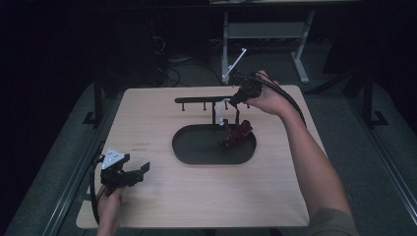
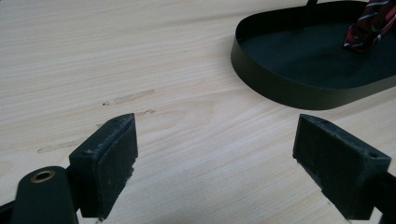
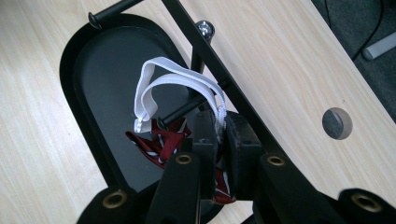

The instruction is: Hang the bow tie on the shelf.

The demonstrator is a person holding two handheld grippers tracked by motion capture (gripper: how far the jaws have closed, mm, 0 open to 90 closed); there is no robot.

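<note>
- White elastic strap [image 3: 180,79] of a red striped bow tie [image 3: 161,140] is the item in hand; your right gripper [image 3: 219,133] is clamped on it, jaws nearly together with the strap pinched between the pads.
- Strap loops up from the jaws and over a black peg [image 3: 180,112] of the rack [image 1: 204,100]; peg passes through the loop.
- Bow tie hangs below the strap, over the right end of the black oval tray [image 1: 196,147], its lower part touching or just above the tray floor; can't tell which.
- High view: your right gripper [image 1: 244,93] sits just behind the tray's right end, beside the rack's crossbar.
- Rack stands at the tray's far edge, crossbar running along it with small pegs pointing down.
- Your left gripper [image 1: 129,173] rests low on the bench [image 1: 162,206], well apart from the tray, off its near-left side.
- Left gripper [image 2: 215,163] jaws stand wide apart, bare bench between the pads, nothing held.
- From there the tray [image 2: 280,88] shows ahead and to the right, tie end [image 2: 369,25] inside it.
</note>
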